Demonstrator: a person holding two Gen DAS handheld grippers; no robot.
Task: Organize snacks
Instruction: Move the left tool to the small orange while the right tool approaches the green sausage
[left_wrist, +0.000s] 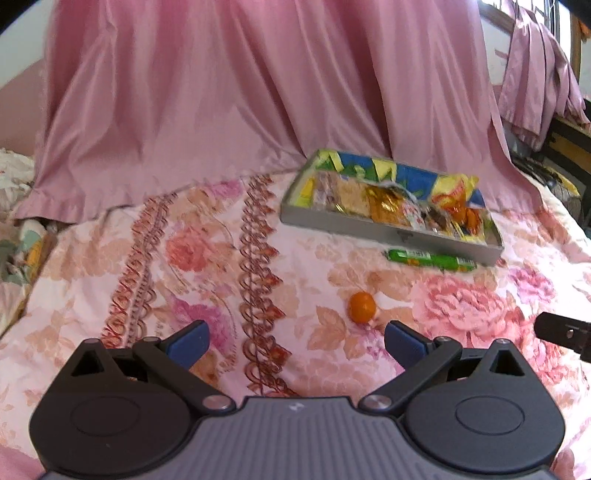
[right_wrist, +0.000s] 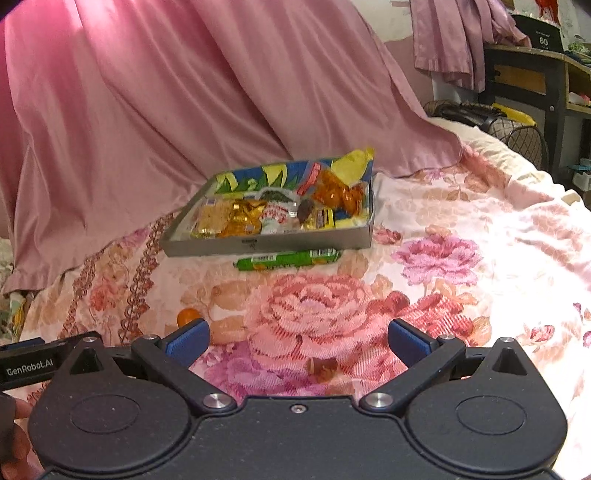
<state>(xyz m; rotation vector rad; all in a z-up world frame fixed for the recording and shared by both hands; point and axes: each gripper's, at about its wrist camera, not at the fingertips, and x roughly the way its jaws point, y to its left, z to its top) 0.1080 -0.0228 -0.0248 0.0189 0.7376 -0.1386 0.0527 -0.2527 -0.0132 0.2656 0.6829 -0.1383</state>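
1. Floral bedding (left_wrist: 184, 258) spreads beneath us, with pink drapery (left_wrist: 221, 92) hanging behind it.
2. We hold our left gripper (left_wrist: 295, 341) with its fingers spread wide and empty; the orange ball (left_wrist: 362, 307) lies just ahead of our right-hand fingertip.
3. Our right gripper (right_wrist: 299, 341) is likewise spread and empty.
4. Farther ahead of both sits the grey tray (right_wrist: 266, 244) packed with snacks, the green roll (right_wrist: 288, 259) lying against its near wall.

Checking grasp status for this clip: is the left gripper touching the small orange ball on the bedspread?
Apart. The left wrist view shows the left gripper open, with floral bedspread visible between its fingertips and the orange ball lying ahead.
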